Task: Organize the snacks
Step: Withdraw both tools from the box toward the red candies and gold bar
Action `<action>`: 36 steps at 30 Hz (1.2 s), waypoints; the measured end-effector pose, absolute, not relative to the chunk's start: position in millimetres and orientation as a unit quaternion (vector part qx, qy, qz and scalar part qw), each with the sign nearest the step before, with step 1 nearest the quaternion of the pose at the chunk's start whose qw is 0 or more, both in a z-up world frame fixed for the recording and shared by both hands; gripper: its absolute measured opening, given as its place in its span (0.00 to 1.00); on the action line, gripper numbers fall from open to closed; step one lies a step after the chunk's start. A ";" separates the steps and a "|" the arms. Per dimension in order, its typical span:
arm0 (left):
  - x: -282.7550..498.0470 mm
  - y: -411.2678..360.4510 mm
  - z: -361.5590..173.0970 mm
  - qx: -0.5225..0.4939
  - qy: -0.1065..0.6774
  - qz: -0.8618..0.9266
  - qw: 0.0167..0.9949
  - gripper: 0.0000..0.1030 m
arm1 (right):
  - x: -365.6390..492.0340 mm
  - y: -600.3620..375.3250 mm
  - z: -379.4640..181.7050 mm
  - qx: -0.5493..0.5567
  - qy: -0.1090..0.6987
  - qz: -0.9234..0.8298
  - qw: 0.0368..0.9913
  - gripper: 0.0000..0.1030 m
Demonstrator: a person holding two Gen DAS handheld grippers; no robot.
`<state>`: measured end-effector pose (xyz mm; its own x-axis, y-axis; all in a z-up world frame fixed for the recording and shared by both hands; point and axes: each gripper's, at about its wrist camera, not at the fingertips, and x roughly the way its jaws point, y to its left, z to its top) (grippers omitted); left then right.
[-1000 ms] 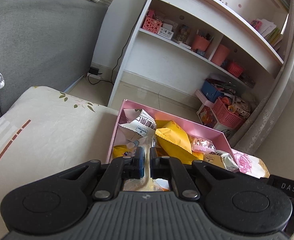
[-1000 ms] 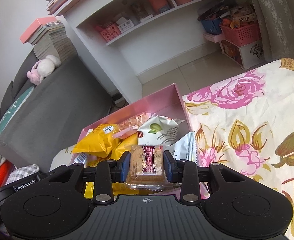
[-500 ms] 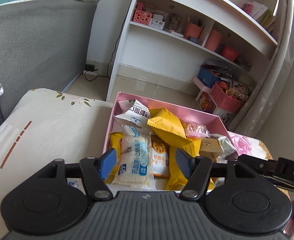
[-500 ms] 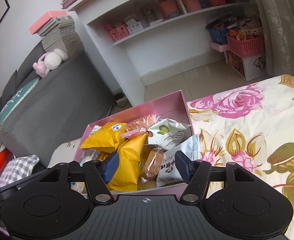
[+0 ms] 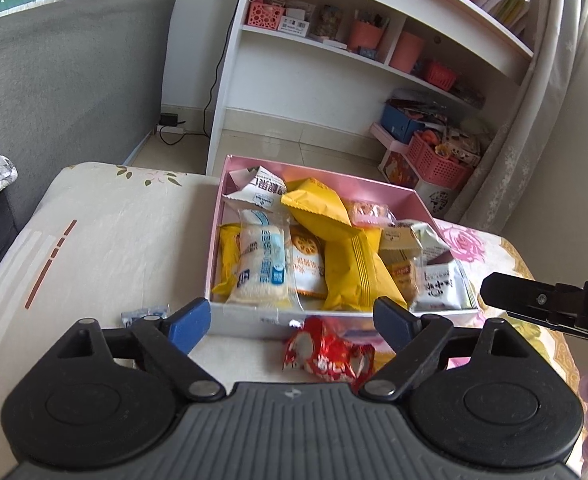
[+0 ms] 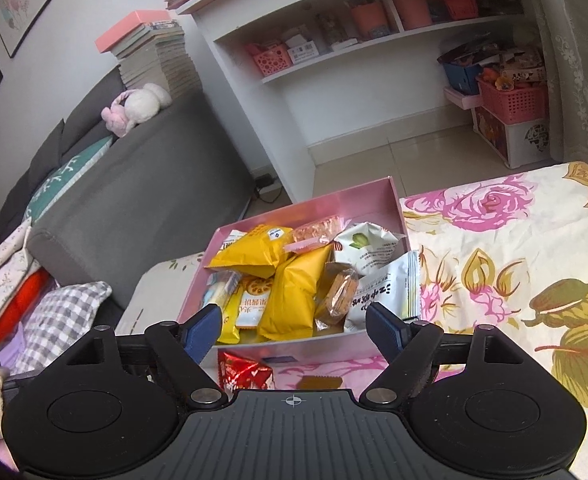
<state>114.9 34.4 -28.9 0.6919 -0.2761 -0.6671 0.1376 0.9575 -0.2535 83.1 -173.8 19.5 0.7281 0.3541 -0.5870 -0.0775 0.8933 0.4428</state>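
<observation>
Nearest to the left gripper (image 5: pixel 290 320) lies a red snack pack (image 5: pixel 328 354), on the flowered cloth (image 6: pixel 514 264) just outside the pink box (image 5: pixel 250 320). A small blue pack (image 5: pixel 144 314) lies beside the left finger. These are not in the box yet. The red pack looks shiny and crinkly, so I think it could slip out of a pinch.

The left fingers (image 5: pixel 188 324) are wide apart and opening more, with nothing between them and touching nothing. The right gripper (image 6: pixel 296 330) is the same: its fingers (image 6: pixel 386 328) are wide, opening, and empty.

Further off, the pink box is stuffed with snacks. A big yellow bag (image 5: pixel 350 256) sits on top, and a white rice cracker pack (image 5: pixel 262 268) leans at the near wall. One more push might tip a pack over the edge.

Behind is a white shelf (image 5: pixel 374 60).
</observation>
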 end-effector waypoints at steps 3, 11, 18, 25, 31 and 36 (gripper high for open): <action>106.1 33.7 -29.6 -0.083 0.382 -0.119 0.913 0.91 | 73.5 -175.4 19.0 0.187 0.355 0.120 0.908 0.84; 76.8 45.1 -32.7 -0.058 0.376 -0.130 0.916 0.98 | 45.2 -190.8 11.1 0.162 0.363 0.110 0.911 0.92; 49.6 62.8 -44.9 -0.050 0.369 -0.144 0.917 1.00 | 22.5 -200.0 -2.2 0.125 0.369 0.105 0.915 0.92; 37.1 64.0 -66.8 0.000 0.376 -0.148 0.915 1.00 | 5.1 -194.2 -13.8 0.095 0.377 0.118 0.914 0.92; 36.5 67.0 -89.2 0.032 0.374 -0.126 0.918 0.99 | -14.1 -171.9 -19.6 0.069 0.369 0.170 0.911 0.92; 40.7 71.9 -100.2 0.043 0.363 -0.109 0.924 1.00 | -26.4 -148.1 -26.3 0.051 0.369 0.217 0.902 0.92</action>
<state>40.7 71.9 -100.2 0.7125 -0.1707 -0.6806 0.2334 0.9724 0.0004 -26.4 -148.1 -26.3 0.6331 0.4288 -0.6444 -0.3539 0.9008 0.2517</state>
